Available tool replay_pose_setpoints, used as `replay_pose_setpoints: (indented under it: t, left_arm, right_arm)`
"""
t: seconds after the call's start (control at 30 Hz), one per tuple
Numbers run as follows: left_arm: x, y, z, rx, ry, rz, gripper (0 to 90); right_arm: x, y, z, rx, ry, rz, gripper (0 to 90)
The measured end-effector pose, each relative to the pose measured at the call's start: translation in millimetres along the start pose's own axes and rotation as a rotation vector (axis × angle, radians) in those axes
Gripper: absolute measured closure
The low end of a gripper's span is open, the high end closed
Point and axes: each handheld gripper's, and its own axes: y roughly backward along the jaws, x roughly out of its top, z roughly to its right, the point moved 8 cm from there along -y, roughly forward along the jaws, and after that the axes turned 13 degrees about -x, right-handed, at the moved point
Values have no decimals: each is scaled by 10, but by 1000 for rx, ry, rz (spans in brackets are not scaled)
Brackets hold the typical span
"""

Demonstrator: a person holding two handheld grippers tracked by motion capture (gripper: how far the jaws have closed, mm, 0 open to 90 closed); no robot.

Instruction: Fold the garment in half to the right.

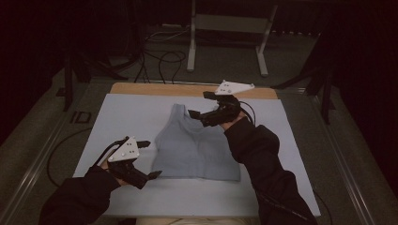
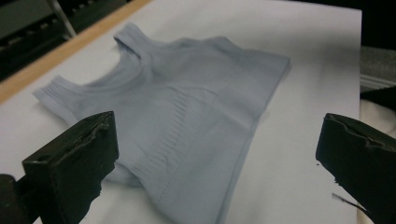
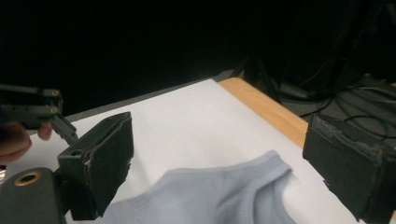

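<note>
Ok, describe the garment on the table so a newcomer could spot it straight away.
Start from the white sheet covering the table top, with a strip of bare wood along its far edge. In the middle of that sheet lies the tank top, spread flat, straps pointing away from the person. It is pale blue-grey, sleeveless and ribbed, the one piece of cloth between the two black grippers.

left black two-jaw gripper (image 1: 149, 159): near left, jaws wide apart, nothing held | right black two-jaw gripper (image 1: 201, 104): far right, jaws wide apart, nothing held | both forearms dark-sleeved
</note>
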Motion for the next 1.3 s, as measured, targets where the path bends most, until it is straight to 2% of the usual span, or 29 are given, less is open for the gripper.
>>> replay_pose_setpoints:
  t: [0.03, 0.07, 0.1, 0.23, 0.27, 0.3, 0.33, 0.37, 0.47, 0.5, 0.53, 0.57, 0.67, 0.7, 0.8, 0.83, 0.87, 0.9, 0.93, 0.97, 1.0, 1.03, 1.07, 1.1, 1.3]
  left_arm:
    - [-17, -6, -15, 0, 7, -2, 1]
    - [-17, -6, -15, 0, 7, -2, 1]
    - [-44, -15, -35, 14, 8, -22, 1]
    - [-79, -43, -39, 19, 22, -49, 1]
    - [-109, -74, -43, 23, 37, -74, 1]
    - [-135, -106, -55, 33, 46, -88, 1]
    - [-135, -106, -55, 33, 46, -88, 1]
    - [-154, -120, -61, 35, 51, -99, 1]
    - [-211, -170, -78, 45, 66, -123, 1]
    - [-259, -205, -88, 48, 80, -141, 1]
    - [-259, -205, -88, 48, 80, -141, 1]
    - [-307, -240, -100, 52, 102, -155, 2]
    - [-353, -274, -114, 61, 121, -166, 2]
    - [-398, -306, -126, 64, 140, -179, 2]
    - [-441, -344, -138, 76, 162, -189, 2]
    - [-477, -377, -153, 84, 196, -193, 2]
    - [-477, -377, -153, 84, 196, -193, 2]
    - [-514, -406, -171, 85, 232, -201, 2]
    - [-514, -406, -171, 85, 232, -201, 3]
    - [-537, -432, -193, 92, 267, -203, 3]
    - [-537, -432, -193, 92, 267, -203, 3]
    - [-548, -455, -210, 96, 289, -200, 3]
    - [-548, -455, -210, 96, 289, -200, 3]
    - [-563, -478, -219, 108, 309, -211, 3]
    - [-574, -488, -222, 127, 328, -208, 3]
  right_arm:
    - [-19, -105, -16, 3, -5, -17, 88]
    - [-19, -105, -16, 3, -5, -17, 88]
    - [-46, -212, -12, -3, -6, -35, 88]
    - [-74, -315, -10, -2, -10, -46, 88]
    - [-91, -369, -4, -13, -17, -56, 88]
    - [-146, -522, -14, -1, -18, -74, 87]
    - [-146, -522, -14, -1, -18, -74, 87]
    - [-191, -624, -20, -4, -3, -91, 88]
    - [-229, -719, -17, -7, 5, -101, 88]
    - [-265, -808, -7, -13, 3, -114, 88]
    - [-265, -808, -7, -13, 3, -114, 88]
    - [-302, -897, 21, -28, 3, -126, 88]
    - [-340, -975, 52, -36, 4, -138, 88]
    - [-382, -1055, 76, -42, 5, -149, 88]
    - [-430, -1131, 98, -49, 4, -167, 89]
    - [-474, -1204, 110, -52, -14, -190, 92]
    - [-474, -1204, 110, -52, -14, -190, 92]
    - [-514, -1270, 113, -49, -19, -207, 103]
    - [-514, -1270, 113, -49, -19, -207, 103]
    - [-542, -1337, 118, -52, -9, -219, 104]
    - [-542, -1337, 118, -52, -9, -219, 104]
    - [-561, -1403, 124, -62, -1, -239, 104]
    - [-561, -1403, 124, -62, -1, -239, 104]
    - [-564, -1464, 147, -63, -10, -248, 120]
    - [-614, -1617, 219, -81, -7, -293, 132]
